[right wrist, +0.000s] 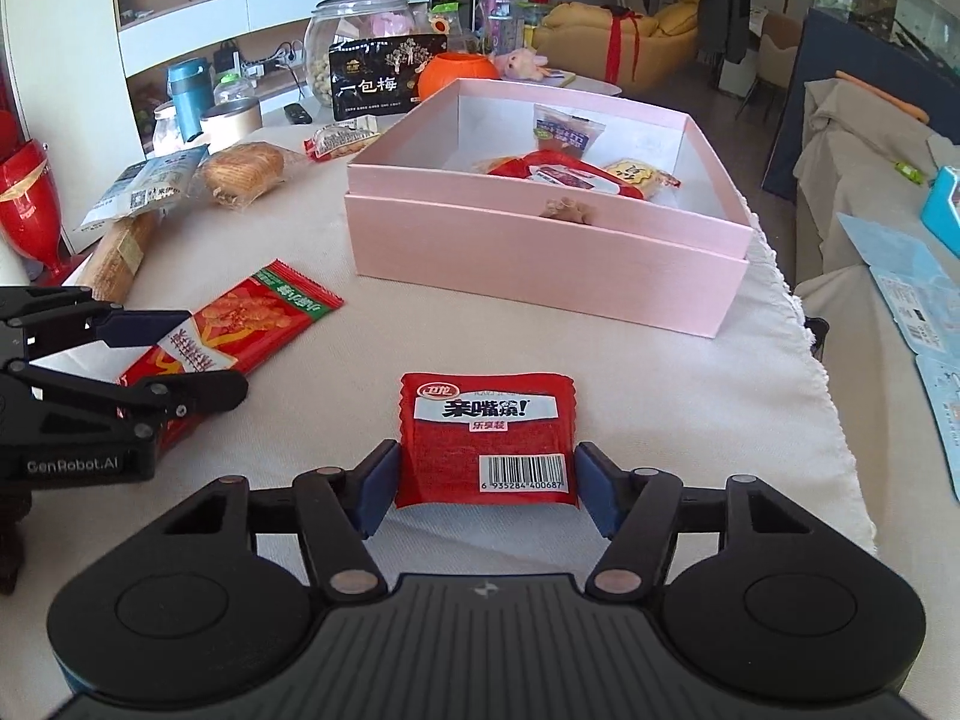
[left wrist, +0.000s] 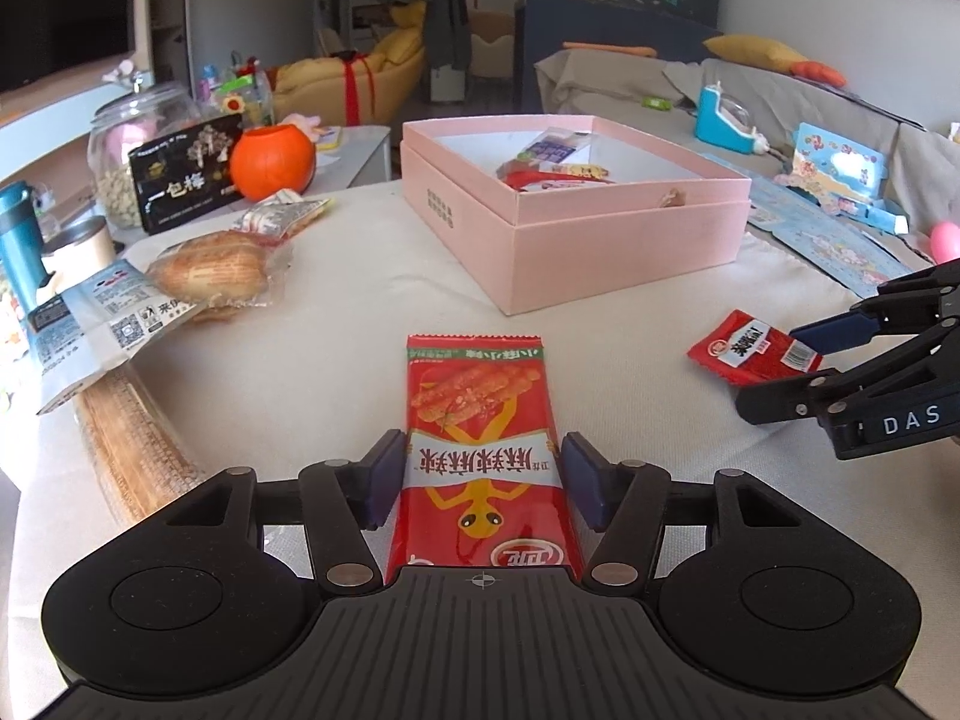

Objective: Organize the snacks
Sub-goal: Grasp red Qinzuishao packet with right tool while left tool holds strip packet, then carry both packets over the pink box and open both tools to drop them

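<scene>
A long red snack packet [left wrist: 480, 450] lies flat on the white cloth between the blue pads of my left gripper [left wrist: 483, 477]; the pads touch its sides. A small red packet with a barcode [right wrist: 487, 441] lies between the pads of my right gripper [right wrist: 486, 480], which stand right at its edges. Each gripper shows in the other view, the right one [left wrist: 774, 372] and the left one [right wrist: 198, 354]. An open pink box [left wrist: 630, 228] stands behind and holds several snacks [right wrist: 558, 171].
At the back left lie a bread pack [left wrist: 210, 270], a blue-white pouch [left wrist: 90, 318], a cracker sleeve [left wrist: 132, 432], a glass jar [left wrist: 132, 144], a black bag [left wrist: 186, 168] and an orange pot [left wrist: 273, 159]. The table edge [right wrist: 804, 324] runs on the right.
</scene>
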